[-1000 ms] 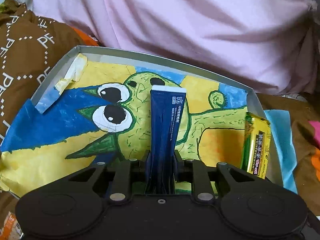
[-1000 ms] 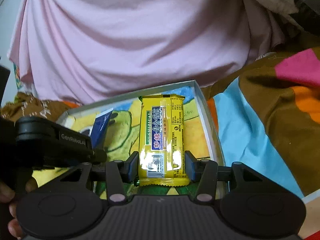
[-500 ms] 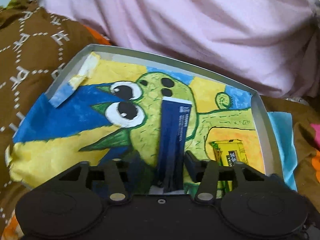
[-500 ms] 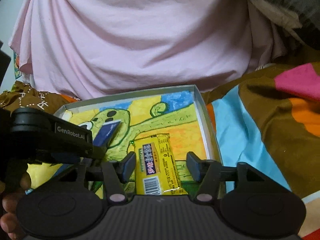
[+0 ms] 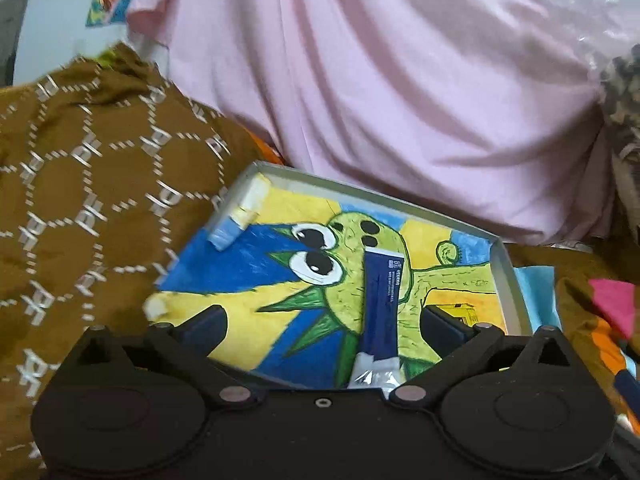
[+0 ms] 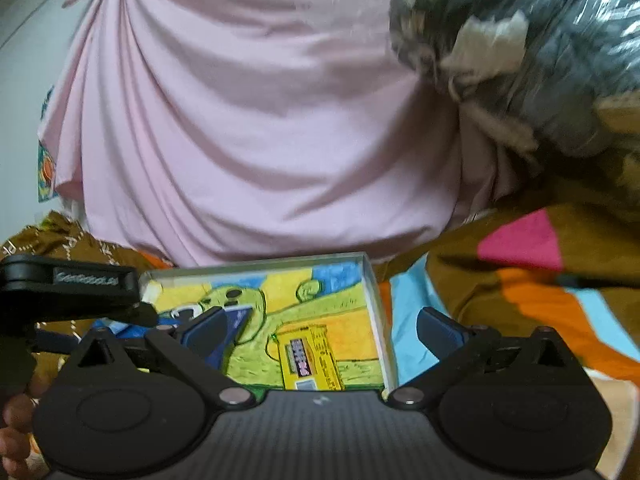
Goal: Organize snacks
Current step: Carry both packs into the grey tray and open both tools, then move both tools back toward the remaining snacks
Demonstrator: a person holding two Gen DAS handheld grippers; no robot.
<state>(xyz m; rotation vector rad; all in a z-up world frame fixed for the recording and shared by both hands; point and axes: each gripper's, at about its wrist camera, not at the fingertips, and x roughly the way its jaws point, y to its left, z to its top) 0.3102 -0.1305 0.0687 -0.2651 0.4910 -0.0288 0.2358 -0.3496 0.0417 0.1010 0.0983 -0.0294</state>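
Left wrist view first: the left gripper [image 5: 322, 322] is standing spread wide, its jaws having just been opening, and it's gripping nothing. The dark blue snack packet [image 5: 381, 304] is lying flat on the floor of the shallow box [image 5: 505, 276], lengthwise between the two fingers but clear of both pads. Looks like a plain let-go to me: the packet is resting on the box's cartoon-monster drawing [image 5: 320, 264], pointing away from the camera, with its crimped silvery end nearest the lens. A corner of the yellow snack bar [image 5: 466, 312] is peeking out behind the right-hand finger, so the two snacks are sitting side by side, near each other but apart. Brown patterned fabric [image 5: 88, 200] is bunching up on the left, and a big pink cloth [image 5: 380, 100] is filling the back.

Right wrist view: the right gripper [image 6: 322, 330] is also gaping wide, jaws likewise just been opening, nothing pinched. The yellow bar [image 6: 310, 360] is lying flat in the box near its right wall [image 6: 378, 320], between the fingers without touching them. The blue packet [image 6: 236, 318] is partly hiding behind the left-hand finger. The other gripper's black body is poking in from the left, with a hand [image 6: 18, 436] on it at the lower edge. The bedspread [image 6: 520, 280] to the right is brown with coloured patches.

My guess is both snacks are now parked neatly in the box.
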